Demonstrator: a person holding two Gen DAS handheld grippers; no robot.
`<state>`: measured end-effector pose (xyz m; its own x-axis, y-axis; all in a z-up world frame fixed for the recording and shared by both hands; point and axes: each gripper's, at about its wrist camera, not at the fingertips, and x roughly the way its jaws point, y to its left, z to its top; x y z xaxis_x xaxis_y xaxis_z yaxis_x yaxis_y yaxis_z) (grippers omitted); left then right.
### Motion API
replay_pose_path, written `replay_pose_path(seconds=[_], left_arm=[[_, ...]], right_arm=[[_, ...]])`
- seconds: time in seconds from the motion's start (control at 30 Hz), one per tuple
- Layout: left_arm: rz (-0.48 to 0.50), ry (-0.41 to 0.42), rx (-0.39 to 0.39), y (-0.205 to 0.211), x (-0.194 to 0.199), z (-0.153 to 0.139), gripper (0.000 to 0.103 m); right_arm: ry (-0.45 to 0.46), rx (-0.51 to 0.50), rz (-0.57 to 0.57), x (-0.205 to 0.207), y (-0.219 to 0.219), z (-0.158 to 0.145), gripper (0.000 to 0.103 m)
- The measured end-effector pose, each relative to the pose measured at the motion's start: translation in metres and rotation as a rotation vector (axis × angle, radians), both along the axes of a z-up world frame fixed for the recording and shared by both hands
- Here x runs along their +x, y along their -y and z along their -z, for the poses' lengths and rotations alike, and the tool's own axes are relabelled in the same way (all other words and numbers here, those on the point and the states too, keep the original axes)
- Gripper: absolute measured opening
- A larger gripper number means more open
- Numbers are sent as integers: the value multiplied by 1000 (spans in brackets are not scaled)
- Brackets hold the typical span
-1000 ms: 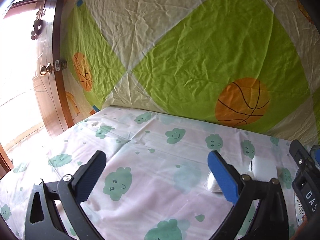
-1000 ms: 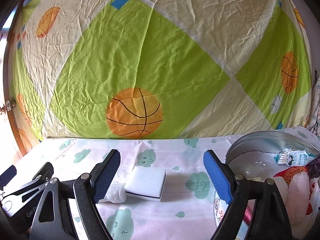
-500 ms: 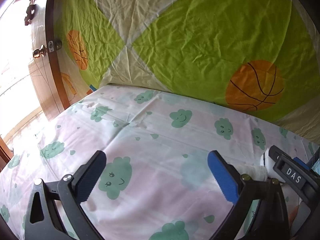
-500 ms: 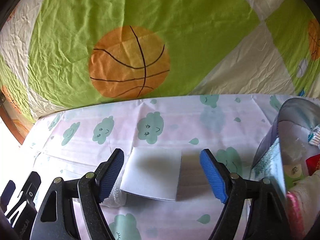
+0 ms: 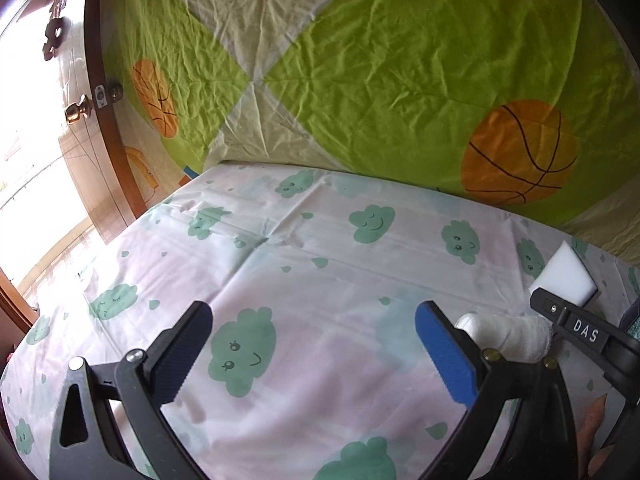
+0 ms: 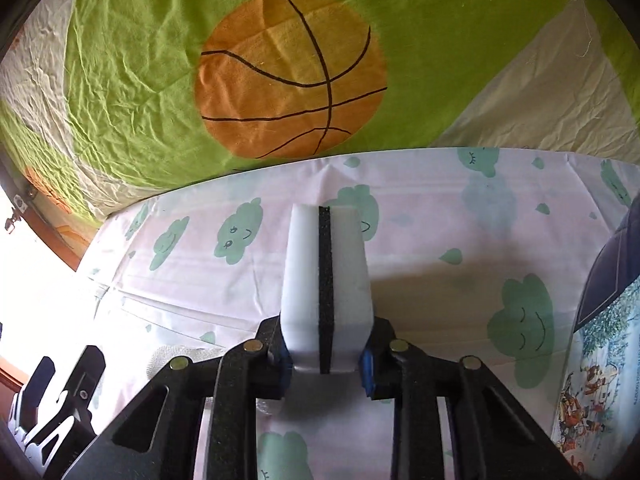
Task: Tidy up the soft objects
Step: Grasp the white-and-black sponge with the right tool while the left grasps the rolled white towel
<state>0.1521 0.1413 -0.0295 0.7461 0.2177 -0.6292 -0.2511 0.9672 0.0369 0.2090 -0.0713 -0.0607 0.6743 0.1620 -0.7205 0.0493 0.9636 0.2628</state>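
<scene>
A white sponge [image 6: 326, 280] with a black middle layer stands on edge between the blue pads of my right gripper [image 6: 326, 364]. The jaws are closing and the pads press into its two white faces. The left wrist view shows the same sponge [image 5: 564, 276] at the far right, lifted at one end. A white gauze roll [image 5: 508, 336] lies on the cloud-print sheet just right of my left gripper [image 5: 316, 344]. That gripper stands open over bare sheet, holding nothing. The roll [image 6: 172, 360] also shows beside the right gripper's left arm.
A green and cream basketball-print cloth [image 6: 292, 72] hangs behind the bed. A round tin [image 6: 604, 280] with a printed side stands at the right edge. A wooden door with a brass knob [image 5: 80, 110] is at the left, beyond the bed's edge.
My right gripper came down over the flat sponge and closed on it; the sponge now stands on edge between the pads. The left gripper tipped down slightly and stayed open.
</scene>
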Motion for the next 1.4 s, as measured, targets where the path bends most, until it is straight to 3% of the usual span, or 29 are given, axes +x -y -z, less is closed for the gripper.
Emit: replay_pose_path(seconds=[0.1, 0.2, 0.3, 0.4, 0.57, 0.8, 1.0, 1.2, 1.27, 1.3, 1.4], left_arm=[[7, -9, -12, 1, 2, 1, 103], [40, -8, -39, 6, 0, 1, 103], [101, 4, -74, 18, 0, -2, 103], [160, -16, -91, 38, 5, -1, 103], [187, -50, -48, 66, 13, 0, 103], [254, -98, -62, 98, 26, 2, 103], [240, -185, -6, 111, 41, 20, 97], [238, -249, -93, 98, 49, 32, 96], [238, -247, -98, 97, 49, 32, 92], [236, -246, -97, 97, 49, 32, 80], [231, -223, -113, 92, 47, 28, 78]], right_arm=[[57, 45, -12, -5, 6, -6, 27], [202, -35, -1, -17, 5, -29, 27], [347, -145, 92, -33, 5, -46, 27], [406, -174, 135, -42, 10, -52, 27], [375, -156, 141, -37, 19, -53, 28], [397, -235, 157, -37, 20, -50, 28], [367, -216, 165, -30, 26, -47, 28], [343, -200, 163, -28, 28, -44, 28], [337, -201, 160, -28, 27, -43, 28], [335, -202, 158, -27, 26, -43, 28], [326, -202, 143, -26, 23, -42, 28]])
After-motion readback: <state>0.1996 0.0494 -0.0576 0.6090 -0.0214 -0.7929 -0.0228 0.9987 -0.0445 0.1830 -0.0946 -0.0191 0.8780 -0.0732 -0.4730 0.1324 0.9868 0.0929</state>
